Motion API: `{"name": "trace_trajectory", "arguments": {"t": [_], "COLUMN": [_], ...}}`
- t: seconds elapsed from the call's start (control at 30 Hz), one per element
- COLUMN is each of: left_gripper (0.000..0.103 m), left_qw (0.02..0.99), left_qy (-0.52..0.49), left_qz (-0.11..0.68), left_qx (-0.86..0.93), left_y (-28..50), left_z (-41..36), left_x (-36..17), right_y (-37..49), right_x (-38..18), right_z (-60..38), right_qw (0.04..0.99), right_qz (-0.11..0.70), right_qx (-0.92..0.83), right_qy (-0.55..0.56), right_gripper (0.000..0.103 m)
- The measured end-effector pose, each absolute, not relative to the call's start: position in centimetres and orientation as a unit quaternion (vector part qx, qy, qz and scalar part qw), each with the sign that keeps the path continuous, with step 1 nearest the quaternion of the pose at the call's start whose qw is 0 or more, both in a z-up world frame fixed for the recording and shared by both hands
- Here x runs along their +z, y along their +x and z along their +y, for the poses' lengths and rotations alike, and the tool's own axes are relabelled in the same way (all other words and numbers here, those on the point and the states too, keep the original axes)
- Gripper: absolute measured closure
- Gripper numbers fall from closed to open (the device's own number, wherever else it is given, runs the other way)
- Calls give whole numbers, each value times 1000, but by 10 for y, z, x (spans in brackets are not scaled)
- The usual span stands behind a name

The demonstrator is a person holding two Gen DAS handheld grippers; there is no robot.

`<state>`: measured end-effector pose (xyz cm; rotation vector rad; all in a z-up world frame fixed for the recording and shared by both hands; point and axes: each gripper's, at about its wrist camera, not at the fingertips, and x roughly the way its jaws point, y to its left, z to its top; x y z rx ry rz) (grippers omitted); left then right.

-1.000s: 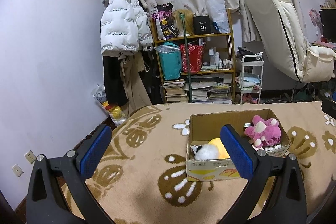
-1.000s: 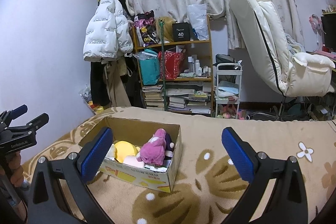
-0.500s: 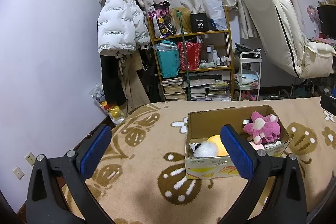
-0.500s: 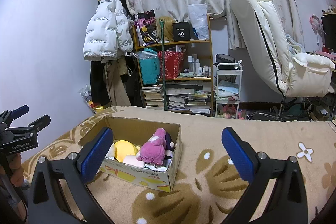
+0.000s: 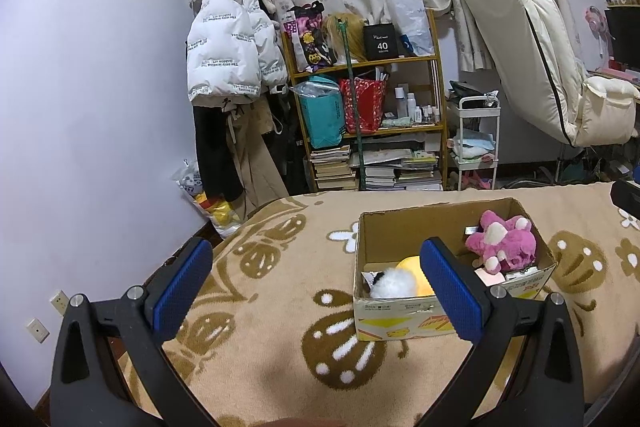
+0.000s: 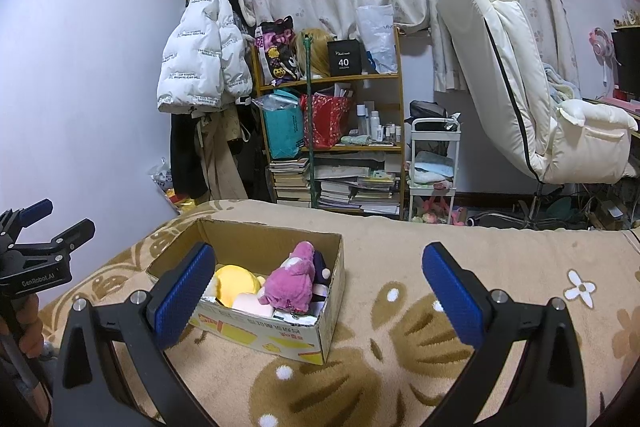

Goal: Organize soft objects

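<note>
Left gripper [image 5: 316,285]: blue-padded jaws spread wide, nothing held, seen low in the frame above the beige patterned blanket [image 5: 260,307]. Right gripper [image 6: 316,287]: likewise spread and empty. An open brown cardboard box [image 6: 332,303] is seen centre-left of the right view, resting on the blanket. Inside it are a pink plush toy [image 6: 292,281], a yellow plush toy [image 6: 236,277] and a white fluffy item [image 5: 390,285], possibly another plush.
</note>
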<state>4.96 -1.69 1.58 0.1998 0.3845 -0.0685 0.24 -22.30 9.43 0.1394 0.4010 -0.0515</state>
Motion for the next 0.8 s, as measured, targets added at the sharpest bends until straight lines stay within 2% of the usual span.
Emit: {"name": "trace_trajectory", "arguments": {"t": [0.8], "left_gripper": [1], "left_qw": [974], "left_qy": [104], "left_qz": [196], "left_qx": [-42], "left_y": [49], "left_z": [-20], "left_x": [17], "right_y": [4], "right_x": [96], "right_z": [-226], "right_qw": [977], "right_qz": [200], "right_qx": [-24], "right_qy": [69], "right_gripper": [0]}}
